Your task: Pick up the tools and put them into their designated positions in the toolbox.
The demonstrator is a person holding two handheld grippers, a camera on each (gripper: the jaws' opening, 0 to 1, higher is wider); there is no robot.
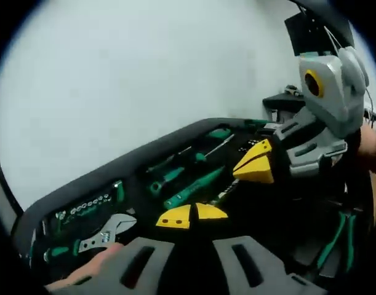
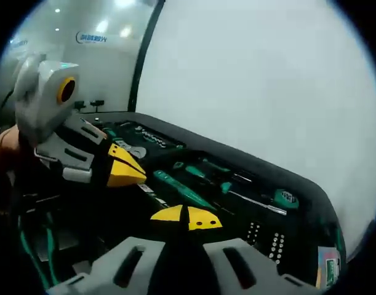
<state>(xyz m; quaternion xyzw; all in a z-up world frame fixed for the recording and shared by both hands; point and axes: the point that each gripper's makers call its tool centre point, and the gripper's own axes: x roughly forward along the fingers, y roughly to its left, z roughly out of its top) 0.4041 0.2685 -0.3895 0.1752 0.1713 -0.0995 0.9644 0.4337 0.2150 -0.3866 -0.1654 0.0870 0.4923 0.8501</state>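
Left gripper view: left tool (image 1: 192, 216) closed, empty, over toolbox (image 1: 83, 184).

Your toolbox (image 1: 83, 184) lies open, black-lined. Green-handled screwdrivers (image 1: 191, 190) rest in its slots. A silver adjustable wrench (image 1: 111, 230) lies flat nearby.

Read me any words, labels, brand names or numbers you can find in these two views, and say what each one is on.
No text can be read for certain.
Blue sign on the far wall: lettering too blurred to read.
Round mark on the green screwdriver handle: too small to read.
Sticker at the toolbox edge: print too small to read.
Adjustable wrench and socket row: any markings are illegible.
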